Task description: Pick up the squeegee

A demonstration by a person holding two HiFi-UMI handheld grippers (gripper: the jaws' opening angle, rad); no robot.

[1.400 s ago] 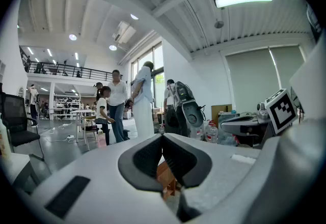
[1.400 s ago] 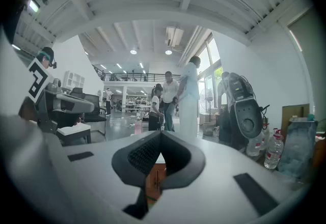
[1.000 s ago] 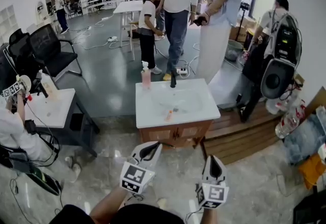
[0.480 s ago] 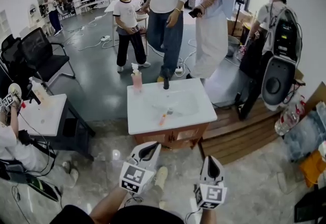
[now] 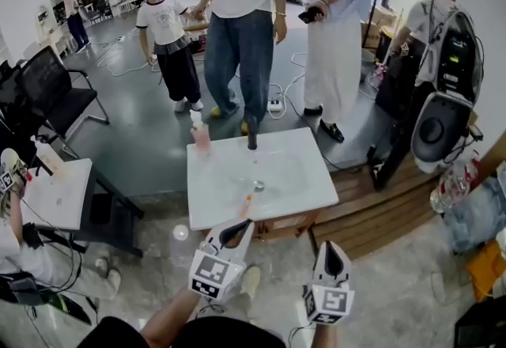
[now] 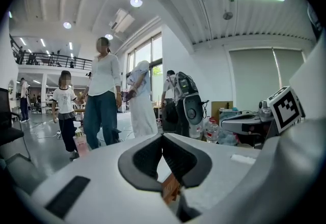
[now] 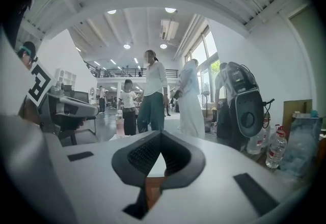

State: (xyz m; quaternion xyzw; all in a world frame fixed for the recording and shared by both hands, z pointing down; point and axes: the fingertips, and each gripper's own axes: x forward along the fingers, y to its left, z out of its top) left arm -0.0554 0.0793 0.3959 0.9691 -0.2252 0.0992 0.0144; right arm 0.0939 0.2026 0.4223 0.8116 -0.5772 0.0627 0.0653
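White table (image 5: 304,172) in the head view: a small orange thing, likely the squeegee (image 5: 246,202), is seen near the tap (image 5: 252,135), on the viewer's side. Left tool (image 6: 162,137) is shown pinched together, empty; right tool (image 7: 161,134) likewise. Brought in unopened, they could shove the squeegee off.

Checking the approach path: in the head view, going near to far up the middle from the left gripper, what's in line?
left gripper → squeegee → sink drain → black faucet → person in jeans
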